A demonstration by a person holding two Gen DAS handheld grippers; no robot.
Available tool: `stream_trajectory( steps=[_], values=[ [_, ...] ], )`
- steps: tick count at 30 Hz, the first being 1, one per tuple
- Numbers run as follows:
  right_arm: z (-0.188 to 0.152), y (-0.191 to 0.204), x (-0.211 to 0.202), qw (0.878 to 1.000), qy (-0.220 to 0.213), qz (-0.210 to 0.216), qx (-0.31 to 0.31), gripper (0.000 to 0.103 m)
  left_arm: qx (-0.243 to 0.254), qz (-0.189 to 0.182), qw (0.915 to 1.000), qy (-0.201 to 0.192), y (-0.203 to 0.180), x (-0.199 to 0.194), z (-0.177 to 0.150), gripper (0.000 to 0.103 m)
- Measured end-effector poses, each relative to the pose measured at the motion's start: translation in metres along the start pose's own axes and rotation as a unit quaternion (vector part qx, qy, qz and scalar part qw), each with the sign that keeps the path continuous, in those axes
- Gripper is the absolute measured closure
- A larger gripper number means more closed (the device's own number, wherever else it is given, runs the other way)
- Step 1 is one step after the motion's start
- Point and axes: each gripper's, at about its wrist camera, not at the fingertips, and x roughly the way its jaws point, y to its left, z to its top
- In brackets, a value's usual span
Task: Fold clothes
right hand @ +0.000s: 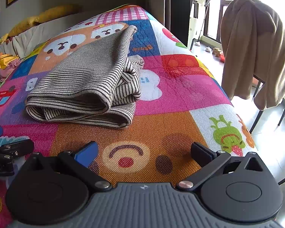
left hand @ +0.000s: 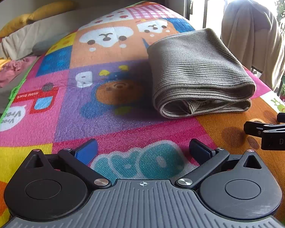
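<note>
On woven cartoon mat (right hand: 161, 133), folded ribbed striped garment (right hand: 85, 87); both claws (left hand: 142, 148) (right hand: 144, 152) wide apart, empty.

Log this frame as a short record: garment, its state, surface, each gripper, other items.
garment: striped shirt
state: folded into a compact bundle, lying flat, one striped part sticking out at its right side
surface: colourful cartoon play mat
left gripper: open, empty, short of the shirt
right gripper: open, empty, short of the shirt
other items: beige cloth draped over a chair beyond the mat; pink and yellow clothes heaped off the mat's left edge
</note>
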Motion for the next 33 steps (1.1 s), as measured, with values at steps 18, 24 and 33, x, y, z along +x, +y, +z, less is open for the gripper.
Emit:
stream_trajectory(
  steps=[18,24,33],
  values=[
    [0.0002,0.0001,-0.0003,1.0,0.0,0.0,0.0,0.0,0.001,-0.002,1.0,0.0,0.0064,0.0034,0.0027,0.0],
    [0.0002,0.0003,-0.0003,1.0,0.0,0.0,0.0,0.0,0.001,-0.002,1.0,0.0,0.0063,0.0033,0.0027,0.0],
    [0.0001,0.0003,-0.0005,1.0,0.0,0.0,0.0,0.0,0.001,-0.002,1.0,0.0,0.0059,0.0033,0.0027,0.0]
  ],
)
